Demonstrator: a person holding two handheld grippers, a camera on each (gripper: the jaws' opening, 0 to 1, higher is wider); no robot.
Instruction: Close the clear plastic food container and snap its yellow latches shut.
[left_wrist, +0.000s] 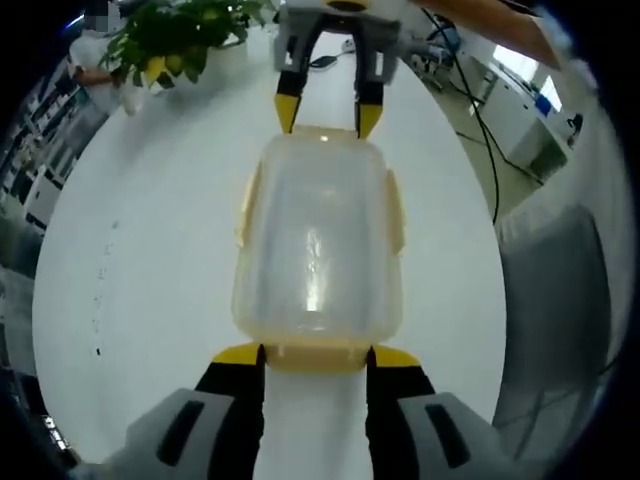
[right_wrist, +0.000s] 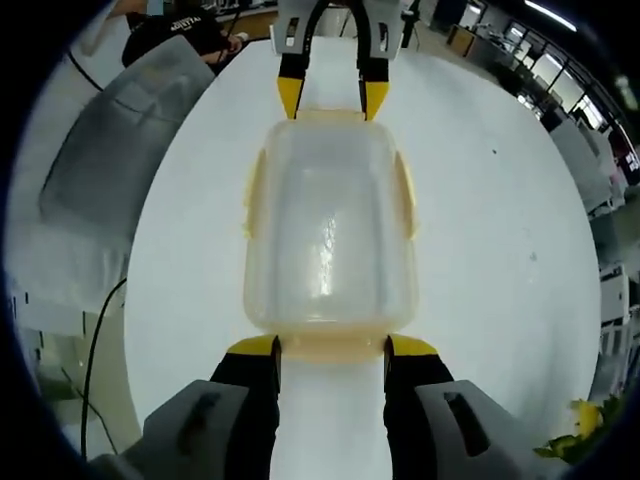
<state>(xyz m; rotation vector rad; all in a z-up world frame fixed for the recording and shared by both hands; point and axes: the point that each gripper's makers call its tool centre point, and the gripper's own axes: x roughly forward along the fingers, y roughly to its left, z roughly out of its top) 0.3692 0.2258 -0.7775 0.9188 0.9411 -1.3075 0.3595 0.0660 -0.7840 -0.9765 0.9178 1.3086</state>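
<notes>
Yellow-tipped jaws of the left gripper (left_wrist: 316, 356) rise nearest the lens in the left gripper view, spread apart and resting at the near short end of the clear plastic food container (left_wrist: 318, 250), flanking the yellow latch (left_wrist: 317, 355) there; they grip nothing. In the right gripper view the right gripper (right_wrist: 331, 346) stands the same way at the opposite short end, jaws parted on either side of that end's latch (right_wrist: 333, 347). Each gripper also appears at the far end of the other's view, tips touching or just beside the container's edge.

Between them the container sits on the white table (left_wrist: 150, 260), its lid seemingly already seated on top. Side latches (left_wrist: 396, 208) along the long edges appear flared outward, so not yet snapped, though the fisheye blur leaves this uncertain.

Judged from this, the closing is done and the latching step is in hand. Next each gripper would need to press its end latch down and inward until it clicks, with the other steadying the box against sliding.

Beyond the table lie a potted plant (left_wrist: 175, 40) and cables (left_wrist: 480, 130).
</notes>
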